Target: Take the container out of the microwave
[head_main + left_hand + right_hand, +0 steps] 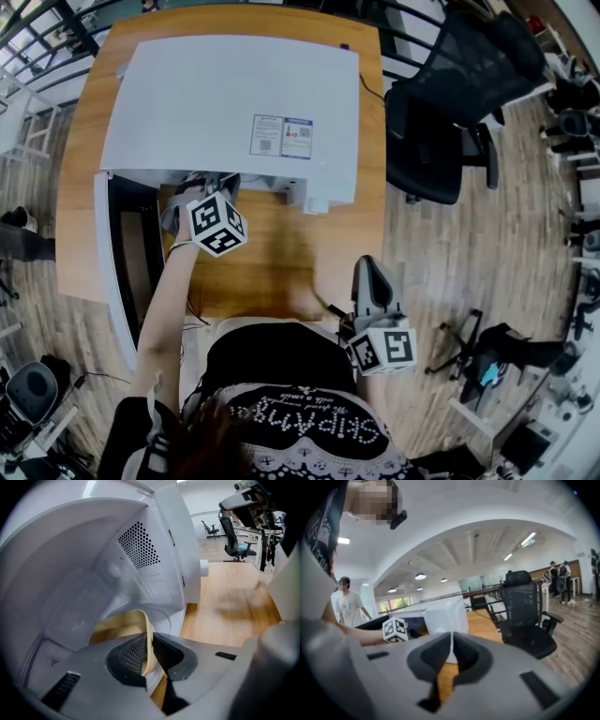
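The white microwave (pixel 230 103) stands on the wooden table, its door (pixel 111 272) swung open to the left. My left gripper (pixel 202 187) reaches into the cavity (pixel 93 573). In the left gripper view a cream container (pixel 119 625) sits on the cavity floor, and my left gripper (pixel 147 652) is shut on its near rim, one pad inside the wall and one outside. In the head view the container is hidden under the microwave's top. My right gripper (pixel 368 272) hangs at the table's near edge, away from the microwave, shut (pixel 451 651) with nothing in it.
The wooden table (pixel 281 272) has bare surface in front of the microwave. A black office chair (pixel 441 122) stands to the right of the table. A person (pixel 347 606) stands beyond the microwave in the right gripper view. More chairs and gear sit on the floor at right.
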`<control>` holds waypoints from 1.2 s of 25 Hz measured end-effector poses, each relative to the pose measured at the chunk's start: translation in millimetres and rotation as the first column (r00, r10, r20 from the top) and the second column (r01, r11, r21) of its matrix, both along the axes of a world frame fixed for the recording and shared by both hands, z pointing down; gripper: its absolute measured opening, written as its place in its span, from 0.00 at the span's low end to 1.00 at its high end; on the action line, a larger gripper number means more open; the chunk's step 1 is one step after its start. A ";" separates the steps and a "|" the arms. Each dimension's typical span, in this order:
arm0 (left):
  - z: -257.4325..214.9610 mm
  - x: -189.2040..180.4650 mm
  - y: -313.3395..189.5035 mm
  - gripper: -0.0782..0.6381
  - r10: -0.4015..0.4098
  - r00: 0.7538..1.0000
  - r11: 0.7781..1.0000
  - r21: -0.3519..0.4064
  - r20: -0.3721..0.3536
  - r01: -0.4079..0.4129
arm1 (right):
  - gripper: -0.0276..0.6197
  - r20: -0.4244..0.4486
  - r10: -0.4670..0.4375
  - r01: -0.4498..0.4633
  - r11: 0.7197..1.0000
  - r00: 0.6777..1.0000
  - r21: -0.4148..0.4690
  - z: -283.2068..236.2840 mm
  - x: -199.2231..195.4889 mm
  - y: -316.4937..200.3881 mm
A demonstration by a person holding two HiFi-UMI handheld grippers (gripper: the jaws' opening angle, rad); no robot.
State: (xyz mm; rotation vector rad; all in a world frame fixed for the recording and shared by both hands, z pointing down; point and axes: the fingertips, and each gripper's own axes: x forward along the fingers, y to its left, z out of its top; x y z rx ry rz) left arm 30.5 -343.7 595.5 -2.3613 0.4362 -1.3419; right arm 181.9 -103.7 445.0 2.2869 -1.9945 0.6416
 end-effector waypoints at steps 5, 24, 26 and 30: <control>-0.7 0.1 1.9 0.18 0.029 0.999 0.999 0.017 0.025 -0.029 | 0.10 -0.002 0.000 0.000 1.000 1.000 0.004 -2.1 -0.2 1.8; -34.7 -7.8 23.8 0.17 0.037 0.999 0.998 0.058 0.000 -0.037 | 0.10 -0.012 -0.030 0.030 0.999 0.999 0.038 -10.7 -6.6 5.4; -40.0 -11.1 31.3 0.17 0.035 0.999 0.997 0.062 -0.005 -0.035 | 0.10 -0.014 -0.037 0.038 0.998 0.999 0.045 -12.8 -7.7 7.3; -50.0 -18.5 48.5 0.17 0.034 0.999 0.997 0.071 -0.013 -0.033 | 0.10 -0.018 -0.054 0.055 0.997 0.998 0.062 -17.1 -9.7 11.2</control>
